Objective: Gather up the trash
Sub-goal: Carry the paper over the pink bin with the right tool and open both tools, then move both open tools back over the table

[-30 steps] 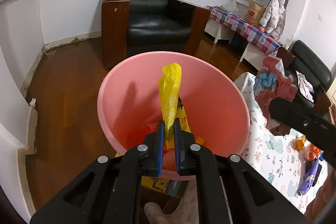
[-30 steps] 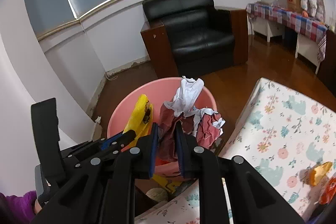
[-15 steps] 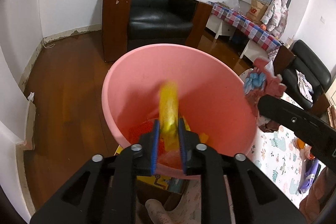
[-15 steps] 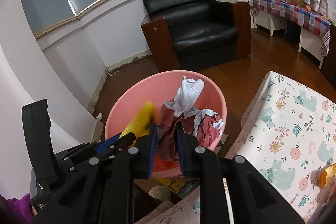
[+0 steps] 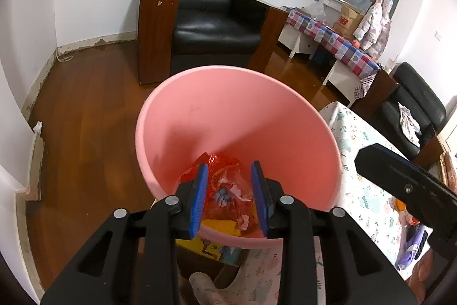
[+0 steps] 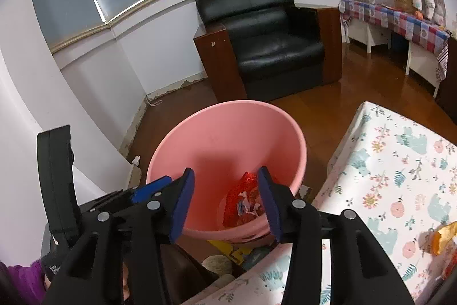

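A pink plastic tub (image 5: 257, 110) stands on the wooden floor beside the table; it also shows in the right wrist view (image 6: 228, 133). Red crumpled wrappers (image 5: 225, 187) and a yellow wrapper (image 5: 220, 225) lie in its bottom; the red trash shows in the right wrist view too (image 6: 242, 202). My left gripper (image 5: 230, 196) is open and empty just above the tub's near rim. My right gripper (image 6: 227, 202) is open and empty over the tub. The right gripper's body (image 5: 405, 185) shows at the right of the left wrist view.
A table with a floral cloth (image 6: 400, 179) stands right of the tub, with orange peel (image 6: 442, 236) on it. A black armchair (image 5: 211, 25) stands behind the tub. A bench with a checked cloth (image 5: 337, 39) lines the far right wall.
Both grippers opened. The yellow wrapper dropped from the left one and the red and white crumpled paper dropped from the right one into the tub.
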Motion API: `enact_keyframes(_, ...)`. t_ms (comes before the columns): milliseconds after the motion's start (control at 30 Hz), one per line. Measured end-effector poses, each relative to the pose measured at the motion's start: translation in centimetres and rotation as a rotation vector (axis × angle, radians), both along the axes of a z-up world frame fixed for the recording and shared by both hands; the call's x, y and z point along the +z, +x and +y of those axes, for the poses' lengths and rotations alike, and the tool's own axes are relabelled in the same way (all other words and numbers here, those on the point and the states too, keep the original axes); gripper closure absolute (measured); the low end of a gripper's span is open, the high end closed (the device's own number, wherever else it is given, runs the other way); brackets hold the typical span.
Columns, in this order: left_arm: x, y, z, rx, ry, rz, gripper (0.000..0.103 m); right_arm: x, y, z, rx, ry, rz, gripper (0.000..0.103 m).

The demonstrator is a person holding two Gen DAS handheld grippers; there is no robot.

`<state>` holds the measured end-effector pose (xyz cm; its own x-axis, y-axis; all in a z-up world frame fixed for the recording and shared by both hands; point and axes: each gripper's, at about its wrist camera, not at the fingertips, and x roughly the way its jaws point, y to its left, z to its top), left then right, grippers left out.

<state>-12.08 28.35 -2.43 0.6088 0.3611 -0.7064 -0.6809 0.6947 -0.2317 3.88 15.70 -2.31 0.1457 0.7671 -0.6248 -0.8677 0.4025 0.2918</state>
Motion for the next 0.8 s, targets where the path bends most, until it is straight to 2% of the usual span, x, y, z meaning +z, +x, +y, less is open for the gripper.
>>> enact_keyframes(267, 1.2, 0.5, -1.9, -0.029, 0.038, -0.008, 0.072, 0.7, -0.9, -3.4, -0.036, 0.008, -0.031, 0.051)
enact_keyframes(800, 4.3, 1.5, -7.9, -0.096, 0.119, -0.044, 0.072, 1.4, -0.5, -12.3, -0.203, 0.000, -0.063, 0.049)
